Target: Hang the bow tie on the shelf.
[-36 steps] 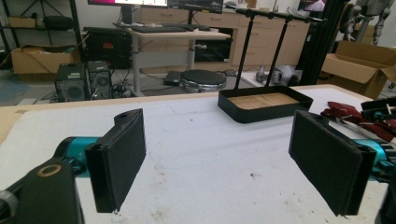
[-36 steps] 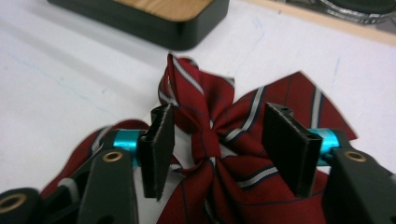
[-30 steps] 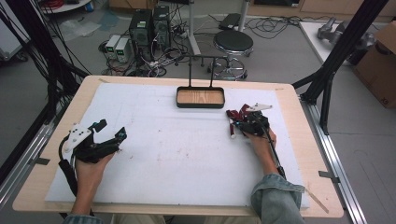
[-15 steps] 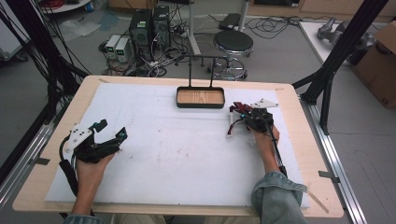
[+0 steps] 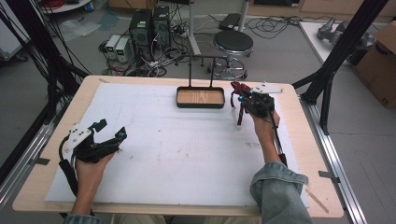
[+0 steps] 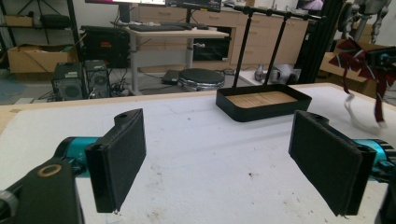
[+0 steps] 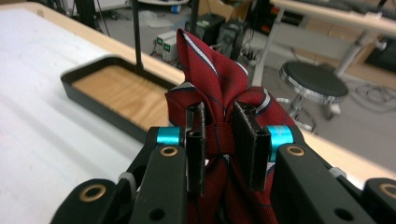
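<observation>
A wooden table [image 5: 308,140] carries a white sheet [image 5: 187,154] over most of its top. A black tray [image 5: 201,97] with a wooden floor and an upright rack sits on the sheet near the far edge, middle.

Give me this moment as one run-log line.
right tongs: shut on red striped bow tie, lifted off table | left tongs: open, empty, low over table | black tray: empty, left of tie
</observation>
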Motion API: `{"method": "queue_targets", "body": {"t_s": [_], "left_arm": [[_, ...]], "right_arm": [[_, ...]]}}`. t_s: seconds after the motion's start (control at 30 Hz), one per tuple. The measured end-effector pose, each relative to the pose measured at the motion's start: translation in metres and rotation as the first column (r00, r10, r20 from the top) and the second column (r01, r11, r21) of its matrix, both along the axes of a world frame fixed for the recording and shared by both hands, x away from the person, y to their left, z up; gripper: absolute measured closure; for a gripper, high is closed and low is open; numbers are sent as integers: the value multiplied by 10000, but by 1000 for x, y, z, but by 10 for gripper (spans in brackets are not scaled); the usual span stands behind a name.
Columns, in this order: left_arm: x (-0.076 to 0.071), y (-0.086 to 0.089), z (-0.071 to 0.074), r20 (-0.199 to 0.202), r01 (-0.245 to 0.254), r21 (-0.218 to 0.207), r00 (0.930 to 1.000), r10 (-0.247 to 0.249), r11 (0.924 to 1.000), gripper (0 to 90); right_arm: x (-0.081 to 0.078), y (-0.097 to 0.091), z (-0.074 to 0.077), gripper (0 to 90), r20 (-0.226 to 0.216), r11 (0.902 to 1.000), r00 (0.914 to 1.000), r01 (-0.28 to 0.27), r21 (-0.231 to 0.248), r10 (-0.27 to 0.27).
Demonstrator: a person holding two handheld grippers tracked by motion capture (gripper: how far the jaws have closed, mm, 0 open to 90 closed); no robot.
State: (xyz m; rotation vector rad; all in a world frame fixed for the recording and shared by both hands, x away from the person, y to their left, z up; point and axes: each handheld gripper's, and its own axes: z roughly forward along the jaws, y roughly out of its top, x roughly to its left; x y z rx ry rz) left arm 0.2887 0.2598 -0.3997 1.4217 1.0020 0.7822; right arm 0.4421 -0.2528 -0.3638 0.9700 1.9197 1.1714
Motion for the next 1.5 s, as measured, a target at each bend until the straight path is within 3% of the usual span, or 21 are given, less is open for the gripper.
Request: {"method": "queue_targets", "body": {"t_s": [0.07, 0.1, 0.2, 0.57, 0.8, 0.93, 1.03, 1.2, 1.5], "left_arm": [[0, 1, 0, 22, 17, -10, 10000, -17, 10000, 192], [0, 1, 0, 11, 25, -8, 10000, -25, 10000, 192], [0, 0, -1, -21, 15, 23, 10000, -15, 10000, 192], [2, 2, -1, -110, 41, -161, 9999, -43, 9999, 195], [2, 4, 0, -26, 64, -269, 10000, -65, 9996, 195], [2, 6, -2, -64, 77, -324, 9999, -79, 9994, 195], [3, 6, -3, -84, 87, -298, 9999, -90, 9995, 195], [5, 4, -4, -117, 109, -252, 9999, -112, 9996, 195], [6, 0, -7, -201, 194, -142, 9996, -197, 9997, 195]], "right_arm": [[0, 2, 7, 751, 396, 9999, 9992, -29, 152, 23], [2, 3, 10, 751, 279, 9998, 9996, -13, 200, 8], [7, 7, 18, 751, 637, 9999, 9980, -46, 162, 36], [25, 29, 52, 749, 1260, 9987, 9912, -440, 254, 404], [43, 41, 59, 749, 1318, 9998, 9911, -203, 20, 198], [52, 38, 60, 749, 1534, 10000, 9882, 65, -68, -53], [59, 33, 56, 748, 1266, 9991, 9912, 375, 199, -397], [70, 26, 43, 745, 757, 9949, 9920, 1009, 71, -1012], [81, 26, 26, 727, 189, 9913, 9934, 1144, -653, -1134]]}}
